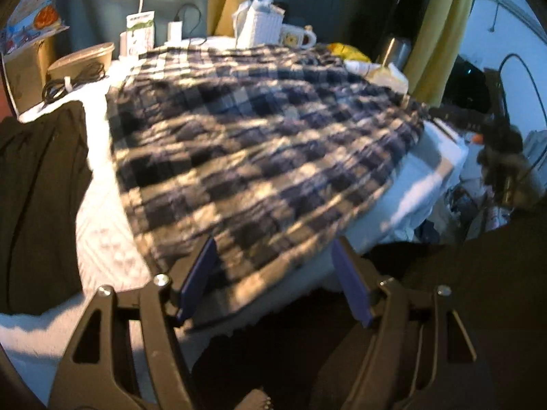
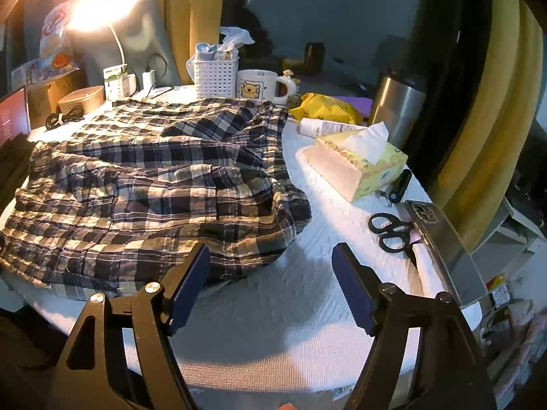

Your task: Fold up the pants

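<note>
The plaid navy-and-cream pants lie spread over a white-covered table. In the right wrist view the pants look rumpled, with the waist end bunched toward the right. My left gripper is open and empty, its jaws on either side of the near hem of the pants, just above it. My right gripper is open and empty, above the white cover at the near right corner of the pants, its left finger over the cloth's edge.
A tissue box, black scissors, a phone, a steel flask and a tube lie right of the pants. A white basket, mug, lamp and bowl stand behind. Dark cloth lies at left.
</note>
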The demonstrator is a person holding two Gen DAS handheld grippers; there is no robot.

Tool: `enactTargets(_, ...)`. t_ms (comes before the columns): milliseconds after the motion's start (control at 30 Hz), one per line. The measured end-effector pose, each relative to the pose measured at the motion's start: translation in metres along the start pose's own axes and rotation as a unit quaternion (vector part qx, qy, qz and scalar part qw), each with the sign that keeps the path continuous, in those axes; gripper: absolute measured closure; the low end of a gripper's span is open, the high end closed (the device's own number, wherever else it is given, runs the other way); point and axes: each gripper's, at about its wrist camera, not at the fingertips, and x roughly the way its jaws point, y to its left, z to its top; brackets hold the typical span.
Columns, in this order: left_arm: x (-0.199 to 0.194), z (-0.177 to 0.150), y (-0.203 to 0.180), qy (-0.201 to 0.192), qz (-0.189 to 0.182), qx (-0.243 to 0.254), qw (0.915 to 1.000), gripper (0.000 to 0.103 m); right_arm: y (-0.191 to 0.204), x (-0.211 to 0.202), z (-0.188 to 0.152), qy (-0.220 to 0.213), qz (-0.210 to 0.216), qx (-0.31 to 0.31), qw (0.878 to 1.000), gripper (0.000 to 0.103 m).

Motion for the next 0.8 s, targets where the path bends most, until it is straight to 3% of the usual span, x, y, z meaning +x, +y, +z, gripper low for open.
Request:
enactTargets(167,0.002,-0.009,-0.001,0.008,0.045,0.035,0.9983,0.032,0.001,0.001,0.000,0.002,0.004,0.005,1.000,0.026)
enactTargets(233,0.007,-0.009,-0.004,0.009,0.086,0.055,0.9948,0.032,0.001,0.002,0.000,0.003,0.006,0.006,1.000,0.026)
enactTargets(467,0.017,0.002,0.010,-0.026,0.109,0.021,0.9935,0.032,0.001,0.006,-0.002,0.005,0.007,0.009,1.000,0.026)
enactTargets(533,0.017,0.001,0.011,-0.032,0.105,0.023,0.9937,0.044,-0.001,0.008,-0.005,0.006,-0.003,0.006,1.000,0.026)
enactTargets(600,0.013,0.001,0.013,-0.034,0.094,0.022,0.9948,0.078,-0.005,0.011,-0.008,0.008,-0.021,0.000,1.000,0.026)
enactTargets(667,0.011,0.002,0.014,-0.033,0.087,0.015,0.9956,0.091,-0.008,0.015,-0.013,0.014,-0.033,-0.010,0.999,0.026)
enactTargets(800,0.004,0.000,0.017,-0.034,0.068,-0.001,0.9971,0.096,-0.009,0.018,-0.023,0.018,-0.039,-0.042,0.998,0.026)
